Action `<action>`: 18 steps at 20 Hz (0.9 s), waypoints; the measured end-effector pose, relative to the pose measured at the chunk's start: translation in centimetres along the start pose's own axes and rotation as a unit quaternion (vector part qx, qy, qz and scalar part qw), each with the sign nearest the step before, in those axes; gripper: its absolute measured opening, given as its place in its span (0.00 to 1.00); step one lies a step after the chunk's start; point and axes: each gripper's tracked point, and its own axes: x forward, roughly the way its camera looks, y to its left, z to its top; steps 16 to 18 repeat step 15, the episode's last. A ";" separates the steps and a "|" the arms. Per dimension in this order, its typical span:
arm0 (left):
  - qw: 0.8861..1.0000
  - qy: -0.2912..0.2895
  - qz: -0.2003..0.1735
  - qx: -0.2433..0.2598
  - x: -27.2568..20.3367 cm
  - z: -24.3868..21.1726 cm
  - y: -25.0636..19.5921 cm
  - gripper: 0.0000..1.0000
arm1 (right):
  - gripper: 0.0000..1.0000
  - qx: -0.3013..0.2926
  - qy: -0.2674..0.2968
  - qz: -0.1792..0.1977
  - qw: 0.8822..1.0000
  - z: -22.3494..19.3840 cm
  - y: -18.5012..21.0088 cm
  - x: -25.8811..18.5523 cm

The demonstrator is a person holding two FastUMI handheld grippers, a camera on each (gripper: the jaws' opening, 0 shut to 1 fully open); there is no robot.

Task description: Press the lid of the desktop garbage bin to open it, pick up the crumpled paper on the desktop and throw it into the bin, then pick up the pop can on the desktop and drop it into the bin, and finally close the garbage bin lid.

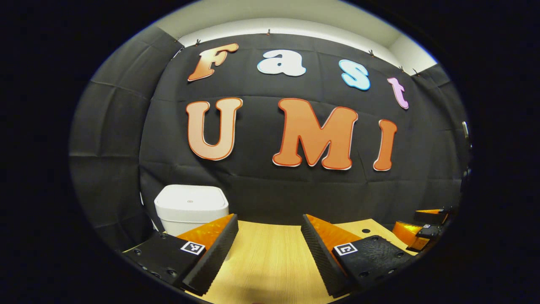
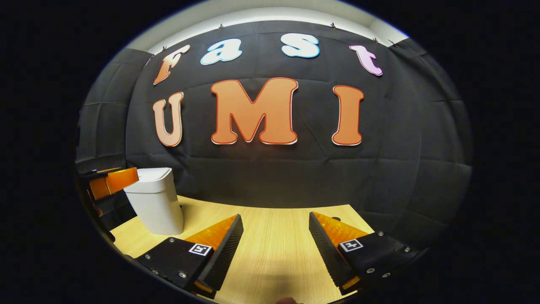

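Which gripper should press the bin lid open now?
Left, probably. The bin, lid down, sits just beyond the left gripper, whose jaws are open and empty. In the right gripper view it stands far off to the side of the right gripper.

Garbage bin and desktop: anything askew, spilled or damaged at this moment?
Nothing stands out. The white garbage bin stands upright on the wooden desktop with its lid down and level. No spill or damage shows. The left gripper and right gripper are both open, holding nothing.
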 end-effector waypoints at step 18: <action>1.000 0.002 0.003 0.024 -3.4 -3.8 -2.6 0.95 | 0.94 0.002 -0.012 0.007 1.000 -1.8 1.1 -2.5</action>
